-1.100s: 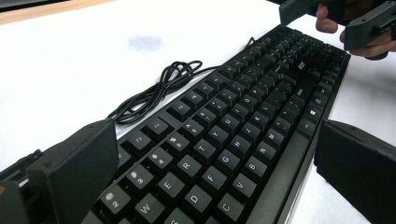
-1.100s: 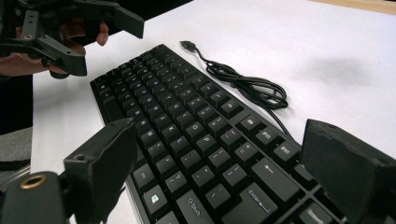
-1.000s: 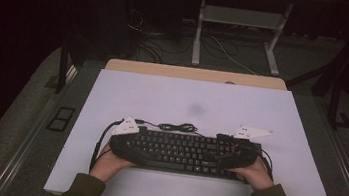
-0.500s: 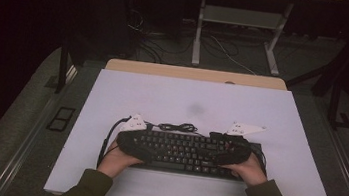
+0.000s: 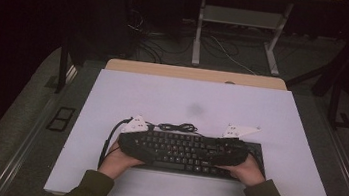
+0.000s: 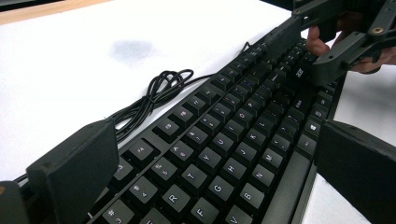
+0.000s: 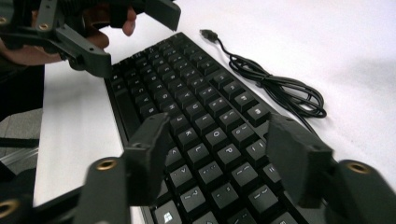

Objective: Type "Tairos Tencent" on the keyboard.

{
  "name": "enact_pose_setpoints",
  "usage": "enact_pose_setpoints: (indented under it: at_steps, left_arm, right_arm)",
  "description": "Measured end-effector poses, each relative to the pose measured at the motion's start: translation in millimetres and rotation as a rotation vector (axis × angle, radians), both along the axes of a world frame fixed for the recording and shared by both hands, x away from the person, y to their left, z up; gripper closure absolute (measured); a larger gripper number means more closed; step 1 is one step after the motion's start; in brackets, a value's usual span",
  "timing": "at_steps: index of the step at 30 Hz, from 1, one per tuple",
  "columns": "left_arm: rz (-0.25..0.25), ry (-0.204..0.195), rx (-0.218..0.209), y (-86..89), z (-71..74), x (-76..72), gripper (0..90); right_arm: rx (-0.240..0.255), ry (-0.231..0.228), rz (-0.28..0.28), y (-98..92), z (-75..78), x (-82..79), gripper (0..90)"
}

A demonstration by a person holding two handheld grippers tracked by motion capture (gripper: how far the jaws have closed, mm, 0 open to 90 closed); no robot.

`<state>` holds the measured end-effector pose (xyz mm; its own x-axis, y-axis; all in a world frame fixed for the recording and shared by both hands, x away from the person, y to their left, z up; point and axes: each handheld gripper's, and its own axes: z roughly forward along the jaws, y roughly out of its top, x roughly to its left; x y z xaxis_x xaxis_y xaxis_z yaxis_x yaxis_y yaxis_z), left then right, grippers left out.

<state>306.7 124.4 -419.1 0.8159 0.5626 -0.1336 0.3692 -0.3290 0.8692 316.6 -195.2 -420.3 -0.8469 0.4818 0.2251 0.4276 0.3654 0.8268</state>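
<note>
A black keyboard (image 5: 191,153) lies across the near part of the white table top (image 5: 188,94), and a hand holds a gripper at each of its ends. My left gripper (image 5: 140,144) points right along the keys. Its jaws stand wide apart above the letter rows (image 6: 219,154), gripping nothing. My right gripper (image 5: 222,154) points left over the other end. Its jaws (image 7: 219,149) have just been closing and still stand apart, with keys under the gap and nothing pinched. The keyboard's coiled black cable (image 5: 179,127) lies behind it, with its plug (image 7: 208,33) loose.
A faint grey smudge (image 5: 195,109) marks the white top behind the cable. A wooden strip (image 5: 195,74) runs along the far edge. Beyond it stand a desk frame (image 5: 240,40) and floor cables. Bare white surface lies behind and to both sides of the keyboard.
The left hand has crept slightly to the right along the keyboard. The keyboard and the right hand stay where they were.
</note>
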Motion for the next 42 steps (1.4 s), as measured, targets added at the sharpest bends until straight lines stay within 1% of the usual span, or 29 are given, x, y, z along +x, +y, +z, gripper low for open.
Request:
enact_pose_setpoints:
  at_steps: [1, 3, 6, 7, 8, 9, 10, 11, 12, 13, 15, 16, 19, 20, 22, 24, 26, 32, 42]
  left_arm:
    - [0.0, 0.002, 0.002, 0.3, 0.3, 0.0, 0.0]
    - [0.002, 0.003, -0.002, 0.6, 0.1, -0.1, 0.0]
    - [-0.001, 0.007, 0.002, 0.8, -0.7, 0.1, 0.0]
    - [-0.001, 0.008, 0.003, 0.6, -1.1, 0.0, 0.0]
    - [-0.002, 0.008, 0.005, 0.5, -1.4, 0.2, 0.0]
    - [-0.002, 0.009, 0.005, 0.2, -1.7, 0.1, 0.0]
    - [-0.002, 0.01, 0.004, -0.1, -2.0, 0.0, 0.0]
    - [-0.003, 0.01, 0.004, -0.3, -2.1, 0.0, 0.0]
    - [-0.004, 0.01, 0.006, -0.4, -2.1, 0.0, 0.0]
    - [-0.005, 0.011, 0.007, -0.4, -2.2, 0.0, 0.0]
    - [-0.008, 0.011, 0.01, -0.5, -2.4, -0.1, 0.0]
    - [-0.01, 0.012, 0.012, -0.7, -2.4, -0.4, 0.0]
    - [-0.01, 0.013, 0.012, -1.1, -2.5, -0.5, 0.0]
    - [-0.01, 0.013, 0.012, -1.2, -2.6, -0.5, 0.0]
    - [-0.01, 0.014, 0.012, -1.3, -2.7, -0.5, 0.0]
    - [-0.009, 0.016, 0.012, -1.3, -2.8, -0.5, 0.0]
    - [-0.009, 0.016, 0.012, -1.3, -2.9, -0.5, 0.0]
    - [-0.01, 0.016, 0.015, -1.8, -3.6, -0.5, 0.0]
    - [-0.007, 0.021, 0.019, -1.0, -3.8, -0.8, 0.0]
  right_arm:
    - [-0.006, 0.006, 0.001, -0.4, -0.1, -0.3, 48.1]
    - [-0.014, 0.0, 0.006, -0.9, -1.1, -0.3, 52.7]
    - [-0.031, 0.005, 0.017, -1.4, -2.3, -1.1, 61.9]
    - [-0.031, 0.005, 0.017, -1.4, -2.3, -1.1, 61.9]
    - [-0.044, 0.005, 0.026, -1.1, -3.2, -2.1, 67.0]
    - [-0.044, 0.005, 0.026, -1.1, -3.2, -2.1, 67.0]
    - [-0.056, 0.003, 0.038, -0.9, -3.9, -2.8, 71.2]
    - [-0.061, 0.008, 0.041, -0.7, -4.1, -3.5, 73.1]
    - [-0.061, 0.008, 0.041, -0.7, -4.1, -3.5, 73.1]
    - [-0.073, 0.009, 0.048, -0.6, -4.5, -3.8, 76.6]
    - [-0.075, 0.012, 0.05, -0.6, -4.8, -4.0, 78.1]
    - [-0.084, 0.02, 0.06, -1.0, -5.4, -4.3, 81.3]
    - [-0.091, 0.028, 0.069, -2.2, -6.5, -5.2, 86.2]
    - [-0.091, 0.028, 0.069, -2.2, -6.5, -5.2, 86.2]
    - [-0.101, 0.03, 0.081, -3.0, -7.3, -6.3, 89.2]
    - [-0.109, 0.034, 0.085, -3.3, -7.7, -7.3, 89.2]
    - [-0.115, 0.029, 0.088, -3.6, -8.2, -7.1, 89.3]
    - [-0.148, 0.042, 0.094, -5.2, -11.7, -8.3, 89.3]
    - [-0.189, 0.04, 0.102, -4.5, -15.3, -9.0, 89.3]
